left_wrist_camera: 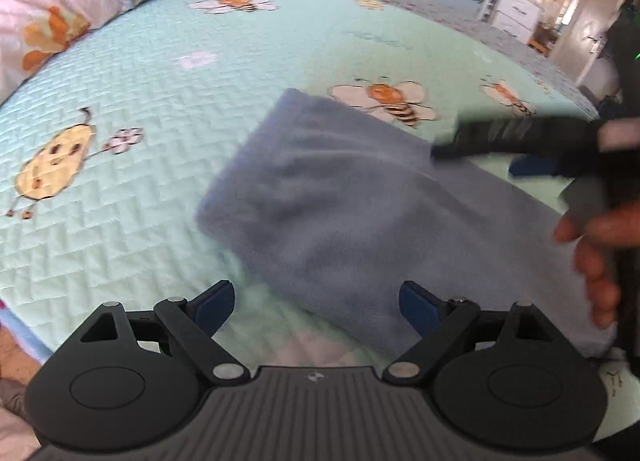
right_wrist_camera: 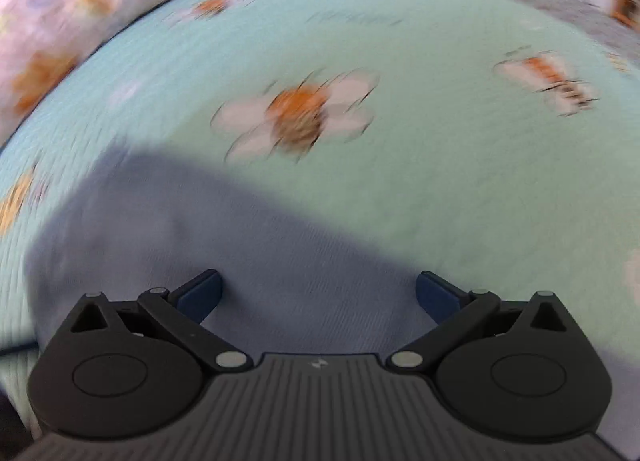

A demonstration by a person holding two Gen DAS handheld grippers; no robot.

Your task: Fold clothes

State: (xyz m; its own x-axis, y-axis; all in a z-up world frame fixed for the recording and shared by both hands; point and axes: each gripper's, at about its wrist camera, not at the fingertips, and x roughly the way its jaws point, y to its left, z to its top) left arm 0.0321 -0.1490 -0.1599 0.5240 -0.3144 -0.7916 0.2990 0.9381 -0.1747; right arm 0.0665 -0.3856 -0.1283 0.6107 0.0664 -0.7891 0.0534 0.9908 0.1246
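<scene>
Risk 1: both views are smeared, the right wrist view heavily, which suggests fast motion. A fast approach could let a jaw tip catch the top layer of the folded cloth [left_wrist_camera: 360, 213] and drag it open, undoing the fold.

Risk 2: the cloth looks soft and plush. A pinch at the edge may take only one layer, so a lift would peel the stack apart rather than carry it whole.

Risk 3: the bedspread [left_wrist_camera: 168, 73] is quilted and gives under load. A low scoop could gather bedspread together with cloth.

Jaws: left gripper [left_wrist_camera: 316, 303] apart, nothing between the blue pads, held near the cloth's near edge. Right gripper [right_wrist_camera: 318, 293] also apart and empty, over the cloth. In the left view the right gripper shows as a dark blurred bar at the cloth's right side, with the person's hand [left_wrist_camera: 596, 253] around its handle.

Cloth: blue-grey, fleecy nap, roughly rectangular and thick enough to read as several layers. Edges fairly straight; faint creases across the top. It lies flat on the pale green bedspread, beside a printed bee [left_wrist_camera: 390, 99], well apart from the flowered pillow [left_wrist_camera: 60, 1].

Judgement: folding looks largely done.
</scene>
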